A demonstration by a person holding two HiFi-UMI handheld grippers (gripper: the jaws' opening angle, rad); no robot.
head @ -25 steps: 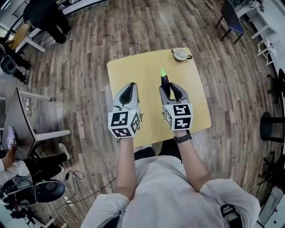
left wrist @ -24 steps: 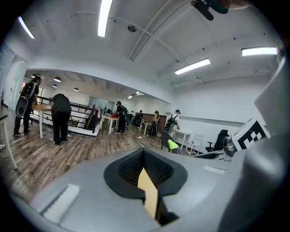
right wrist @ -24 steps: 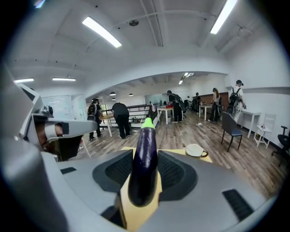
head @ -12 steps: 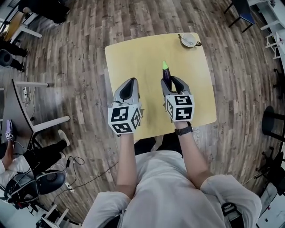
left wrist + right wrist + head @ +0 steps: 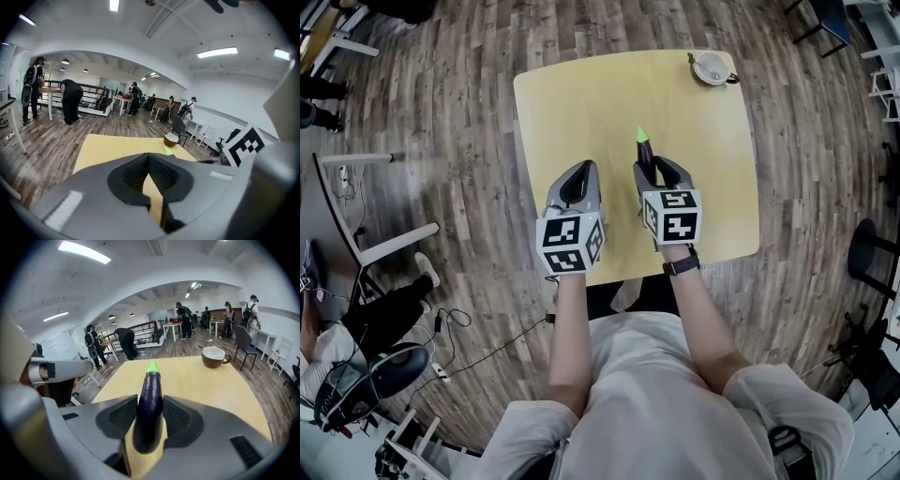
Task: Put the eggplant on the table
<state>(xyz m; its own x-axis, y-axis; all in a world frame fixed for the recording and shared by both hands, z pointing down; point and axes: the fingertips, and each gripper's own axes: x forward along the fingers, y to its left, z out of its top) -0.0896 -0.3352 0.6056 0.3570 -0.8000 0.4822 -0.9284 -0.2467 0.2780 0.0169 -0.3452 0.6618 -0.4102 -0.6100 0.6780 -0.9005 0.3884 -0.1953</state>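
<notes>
Smooth yellow table [image 5: 581,103] | glossy purple eggplant [image 5: 645,155], green tip toward cup [image 5: 711,67] | right gripper [image 5: 661,174] clamps it | left gripper [image 5: 575,183] closed, empty

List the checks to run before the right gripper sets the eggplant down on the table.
1. Grip on the eggplant: ok. The right gripper has its pads on both sides of it, green stem end pointing away.
2. Landing spot: ok. The table is bare ahead of the eggplant.
3. Cup out of the way: ok. It sits at the far right corner.
4. Left gripper clear: ok. Jaws together, nothing in them, beside the right one and apart from it.
5. Eggplant touching the table: cannot tell. No view shows the gap underneath.
</notes>
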